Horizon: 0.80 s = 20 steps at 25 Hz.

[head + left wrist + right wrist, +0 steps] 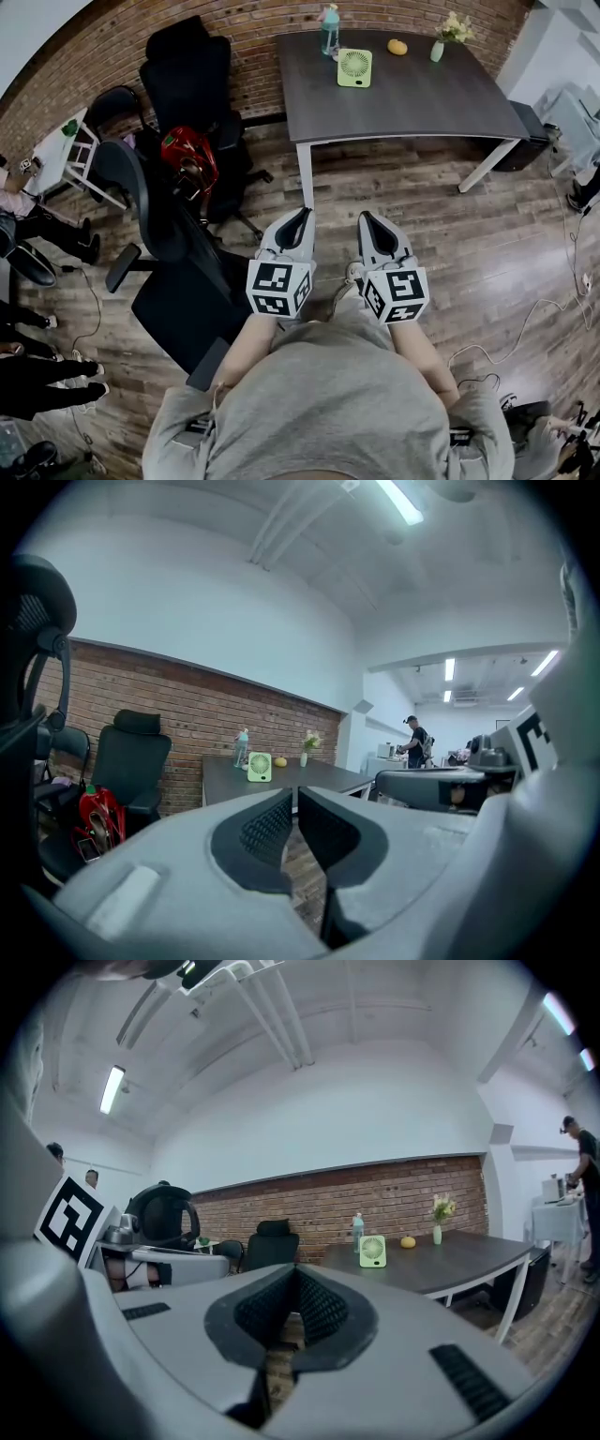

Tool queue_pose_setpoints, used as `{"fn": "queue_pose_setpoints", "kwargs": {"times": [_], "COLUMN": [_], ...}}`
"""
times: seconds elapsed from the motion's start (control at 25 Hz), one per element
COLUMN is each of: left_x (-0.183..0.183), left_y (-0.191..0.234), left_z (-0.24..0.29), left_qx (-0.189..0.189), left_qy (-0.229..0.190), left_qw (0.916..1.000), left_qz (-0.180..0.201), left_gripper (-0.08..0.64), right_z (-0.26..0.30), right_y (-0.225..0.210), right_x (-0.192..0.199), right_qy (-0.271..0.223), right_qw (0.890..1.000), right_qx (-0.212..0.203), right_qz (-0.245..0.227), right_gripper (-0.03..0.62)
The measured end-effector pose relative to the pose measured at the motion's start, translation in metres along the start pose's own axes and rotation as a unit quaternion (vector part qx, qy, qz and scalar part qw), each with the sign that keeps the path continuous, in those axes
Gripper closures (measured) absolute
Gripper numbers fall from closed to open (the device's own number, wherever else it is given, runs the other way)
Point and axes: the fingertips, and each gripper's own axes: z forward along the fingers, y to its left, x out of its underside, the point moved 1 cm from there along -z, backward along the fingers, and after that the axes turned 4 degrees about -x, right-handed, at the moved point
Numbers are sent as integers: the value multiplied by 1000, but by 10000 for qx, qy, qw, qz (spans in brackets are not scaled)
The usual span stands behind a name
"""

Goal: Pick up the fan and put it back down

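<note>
Brick-walled office: fan (354,67) stands untouched on the counter (412,103), well apart from left claw (290,228) and right claw (379,232), both closed and empty; pickup not yet begun.

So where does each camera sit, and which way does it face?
Head view: on the person's head, looking steeply down at wooden floor and dark table; shows torso, forearms, left gripper and right gripper.
Left gripper view: on the left gripper, looking along its shut jaws at the table; right gripper at right.
Right gripper view: on the right gripper, along its shut jaws at the table; left gripper at left.
Shared: all three show the green fan on the table.
</note>
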Motion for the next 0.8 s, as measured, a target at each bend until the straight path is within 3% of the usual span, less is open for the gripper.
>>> {"fn": "queue_pose_setpoints", "kwargs": {"times": [0.44, 0.52, 0.8], "left_x": [1, 2, 5], "left_y": [6, 6, 7], "left_z": [41, 49, 84], "left_qx": [-16, -2, 32], "left_qy": [79, 101, 152], "left_qw": [9999, 9999, 9998], "left_qz": [-100, -110, -116], "left_gripper": [529, 488, 423], "right_z": [22, 27, 50], "right_y": [-38, -46, -80], "right_x": [3, 6, 12], "right_qy": [70, 110, 200], "right_qw": [9999, 9999, 9997], "right_qx": [78, 69, 113], "right_qz": [-6, 27, 122], "right_gripper": [574, 516, 407]}}
